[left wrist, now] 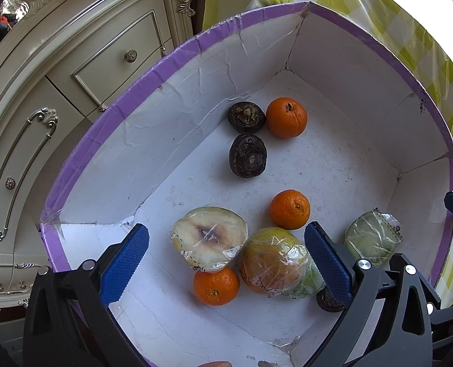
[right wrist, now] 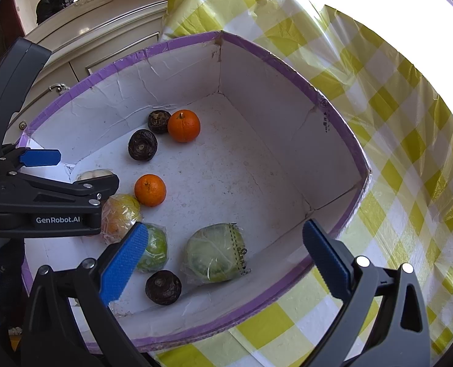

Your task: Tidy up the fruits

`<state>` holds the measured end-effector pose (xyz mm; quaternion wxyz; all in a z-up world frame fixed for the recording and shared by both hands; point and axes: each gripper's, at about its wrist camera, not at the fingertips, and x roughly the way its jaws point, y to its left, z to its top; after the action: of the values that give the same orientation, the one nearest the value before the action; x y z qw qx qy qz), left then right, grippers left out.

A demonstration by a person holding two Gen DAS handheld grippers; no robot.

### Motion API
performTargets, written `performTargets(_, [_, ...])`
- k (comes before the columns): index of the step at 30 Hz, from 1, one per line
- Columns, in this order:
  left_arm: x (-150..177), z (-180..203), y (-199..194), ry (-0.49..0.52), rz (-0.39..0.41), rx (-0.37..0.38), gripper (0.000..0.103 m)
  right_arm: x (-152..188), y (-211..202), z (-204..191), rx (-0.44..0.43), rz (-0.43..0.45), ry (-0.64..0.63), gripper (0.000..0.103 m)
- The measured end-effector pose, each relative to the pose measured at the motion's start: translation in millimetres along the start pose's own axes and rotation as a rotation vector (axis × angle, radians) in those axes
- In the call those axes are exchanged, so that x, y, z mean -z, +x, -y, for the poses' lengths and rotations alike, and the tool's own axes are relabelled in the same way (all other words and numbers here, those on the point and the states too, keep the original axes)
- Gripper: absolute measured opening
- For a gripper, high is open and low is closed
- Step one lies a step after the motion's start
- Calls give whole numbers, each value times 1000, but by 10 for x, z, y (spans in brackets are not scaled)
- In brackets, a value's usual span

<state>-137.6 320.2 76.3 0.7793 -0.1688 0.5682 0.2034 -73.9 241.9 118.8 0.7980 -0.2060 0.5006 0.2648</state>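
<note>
Fruits, loose on the white floor of a box point(left wrist: 177, 61) with a purple rim.

- Cut pear half point(left wrist: 209, 237), wrapped in film, cut face up, long axis running left-right in the left wrist view. It lies between the left gripper point(left wrist: 226, 260) fingers, nearer the left one, touching neither.
- Wrapped orange-yellow fruit point(left wrist: 270, 260), just beside the pear half and close against the left gripper's right finger point(left wrist: 328, 263).
- Tangerine point(left wrist: 216, 286), stem end toward the camera, touching the pear half's near edge.
- Second tangerine point(left wrist: 289, 209), beyond the fingertips; third tangerine point(left wrist: 286, 117), stem up, near the far corner.
- Two dark chestnuts point(left wrist: 247, 136) beside the third tangerine, by the left wall; another chestnut point(right wrist: 163, 287) near the front wall.
- Wrapped green piece point(right wrist: 215, 253), lying between the right gripper point(right wrist: 226, 257) fingers, below them; a smaller green piece point(right wrist: 154, 247) partly behind that gripper's left finger point(right wrist: 124, 263).

Left gripper: wide open, holding nothing, low inside the box.
Right gripper: wide open, holding nothing, its right finger over the front rim.

Open room: the box floor's middle and right side are bare. The box sits on a yellow checked cloth point(right wrist: 394, 140); a cream cabinet point(left wrist: 73, 70) stands beyond the left wall.
</note>
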Motion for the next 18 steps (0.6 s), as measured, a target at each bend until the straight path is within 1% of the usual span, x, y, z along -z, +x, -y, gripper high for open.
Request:
performTargets(14, [7, -18, -7, -15, -3, -6, 98, -7, 11, 8, 7, 6, 1, 101])
performTargets(18, [3, -39, -1, -34, -11, -14, 98, -13, 34, -10, 11, 5, 4, 102])
